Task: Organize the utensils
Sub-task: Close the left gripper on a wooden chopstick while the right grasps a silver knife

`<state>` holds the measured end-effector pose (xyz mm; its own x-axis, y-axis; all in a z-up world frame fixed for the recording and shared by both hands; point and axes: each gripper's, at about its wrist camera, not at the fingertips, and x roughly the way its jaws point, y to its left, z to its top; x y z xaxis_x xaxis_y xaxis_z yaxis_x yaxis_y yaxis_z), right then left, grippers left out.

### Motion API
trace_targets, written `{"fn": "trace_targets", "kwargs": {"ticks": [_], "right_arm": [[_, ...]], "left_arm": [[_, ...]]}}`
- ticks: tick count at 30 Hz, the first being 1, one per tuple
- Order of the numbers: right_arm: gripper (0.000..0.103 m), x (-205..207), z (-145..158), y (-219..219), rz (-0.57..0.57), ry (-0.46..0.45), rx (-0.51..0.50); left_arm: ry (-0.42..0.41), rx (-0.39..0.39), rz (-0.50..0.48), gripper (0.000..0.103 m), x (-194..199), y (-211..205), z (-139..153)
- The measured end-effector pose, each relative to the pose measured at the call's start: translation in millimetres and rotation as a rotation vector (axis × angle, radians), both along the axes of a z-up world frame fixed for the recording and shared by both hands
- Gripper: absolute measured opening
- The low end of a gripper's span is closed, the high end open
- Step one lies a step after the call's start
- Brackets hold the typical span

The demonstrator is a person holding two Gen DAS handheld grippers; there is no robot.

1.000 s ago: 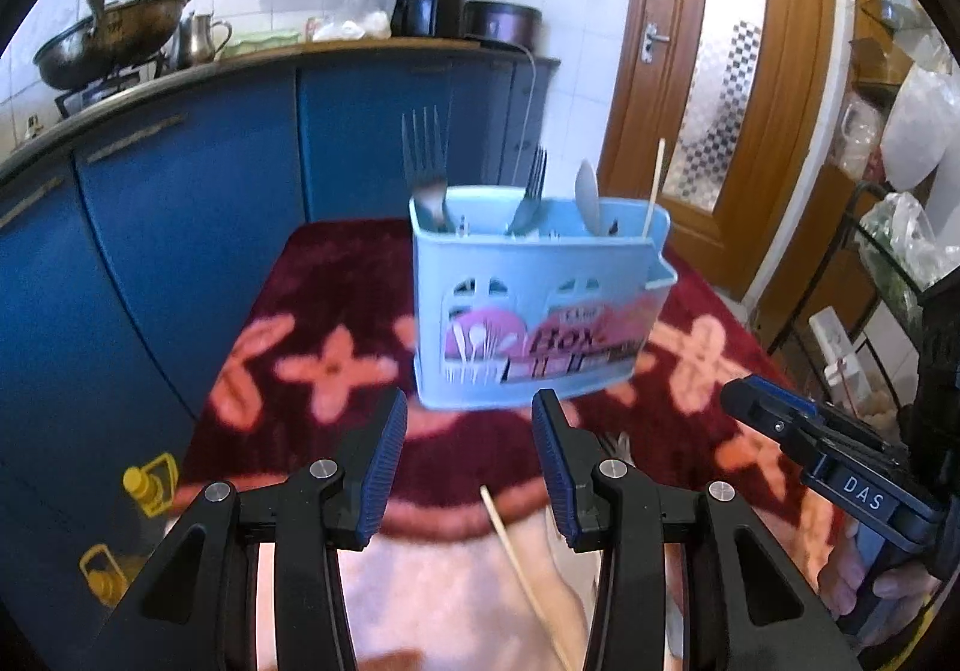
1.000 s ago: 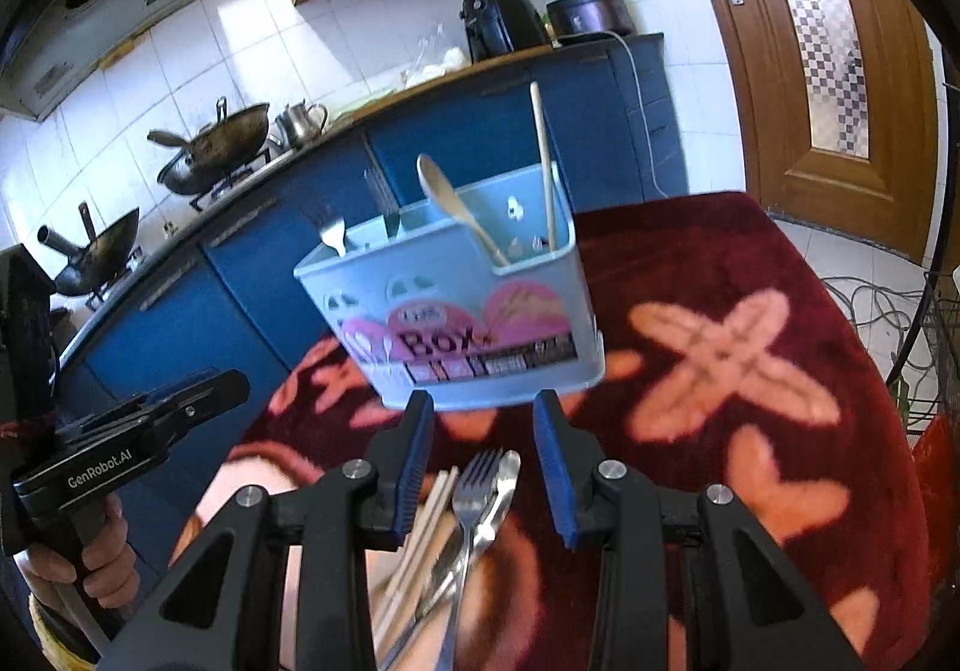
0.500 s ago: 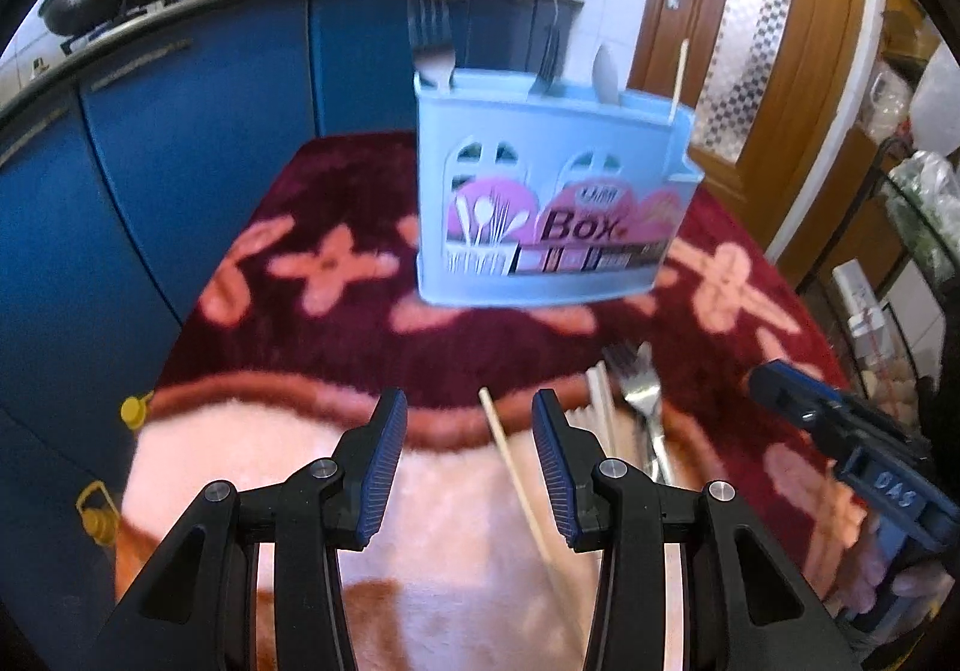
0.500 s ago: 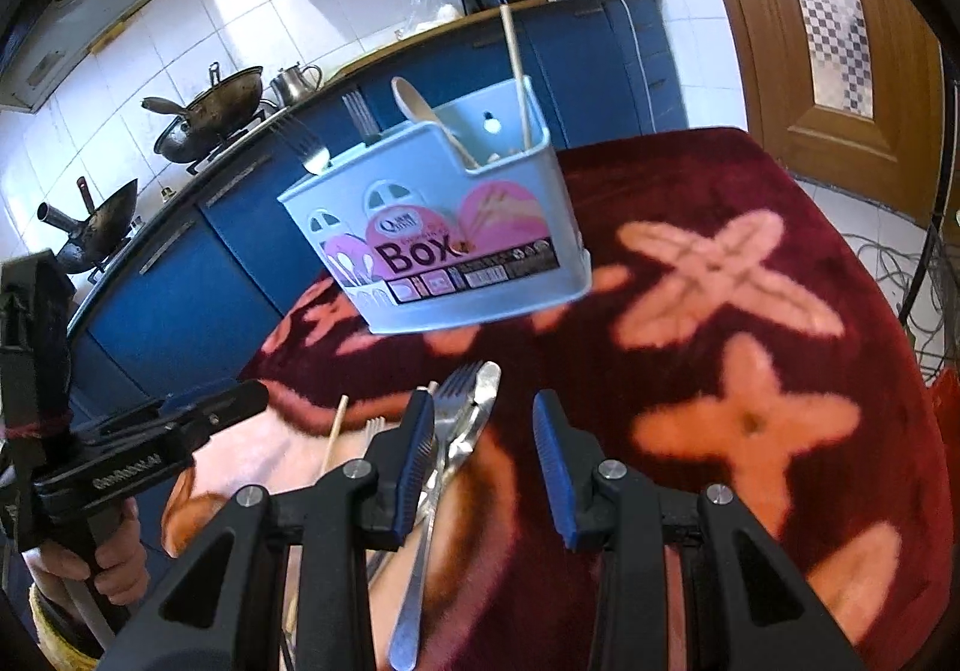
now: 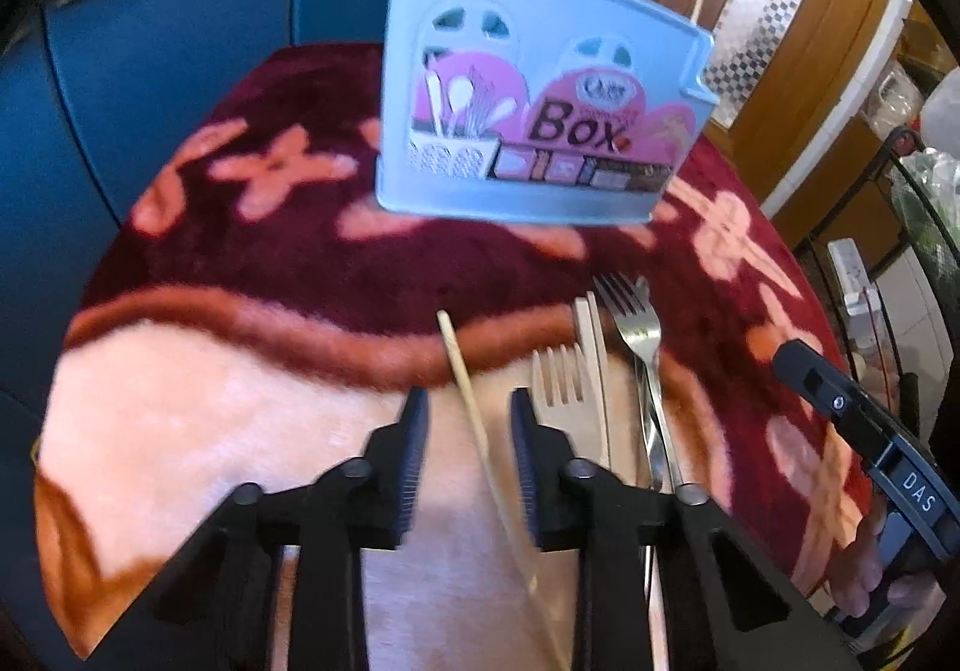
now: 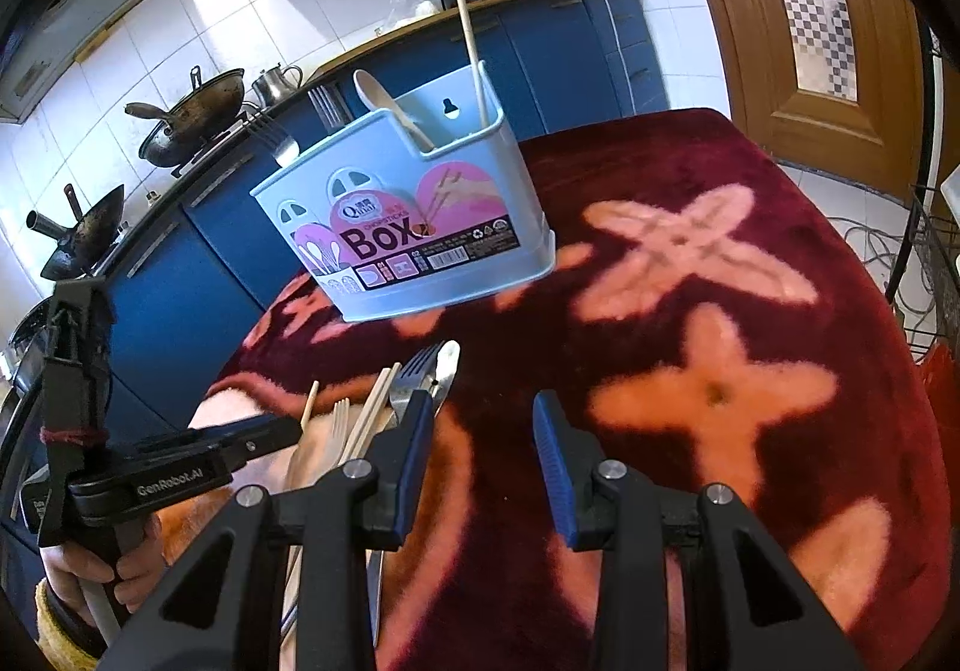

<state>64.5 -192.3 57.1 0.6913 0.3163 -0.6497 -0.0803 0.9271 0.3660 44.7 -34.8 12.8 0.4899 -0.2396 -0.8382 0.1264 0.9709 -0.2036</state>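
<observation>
I am bringing my left gripper down over the single chopstick that is lying apart from the other loose utensils, and its jaws are closing with the stick running between them; the pads are not yet pressing on it, as far as I can tell. I am picking this one, I judge, because it lies clear of the rest and can be pinched without dragging its neighbours. Just beside it the wooden fork, a pair of pale chopsticks and the metal fork are lying side by side on the red flowered cloth. The blue utensil box is standing upright farther back on the cloth, already holding forks, a spoon and one chopstick, which is where this stick probably belongs. My right gripper is hanging half open and empty beside the pile, over the cloth, waiting its turn.
</observation>
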Motion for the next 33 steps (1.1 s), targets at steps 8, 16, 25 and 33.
{"fn": "trace_targets", "kwargs": {"ticks": [8,16,25,33], "right_arm": [[0.038,-1,-3,-4,-0.005,0.005,-0.001],[0.038,-2,-5,-6,-0.009,0.010,0.001],[0.038,-4,0,12,0.025,0.015,-0.010],[0.038,13,-7,32,0.086,0.050,0.024]], "left_arm": [[0.059,-0.035,-0.003,0.012,4,-4,-11],[0.041,-0.065,0.013,0.004,4,3,-11],[-0.027,-0.064,0.048,0.004,-3,21,4],[-0.104,-0.039,0.063,0.004,-10,38,17]]}}
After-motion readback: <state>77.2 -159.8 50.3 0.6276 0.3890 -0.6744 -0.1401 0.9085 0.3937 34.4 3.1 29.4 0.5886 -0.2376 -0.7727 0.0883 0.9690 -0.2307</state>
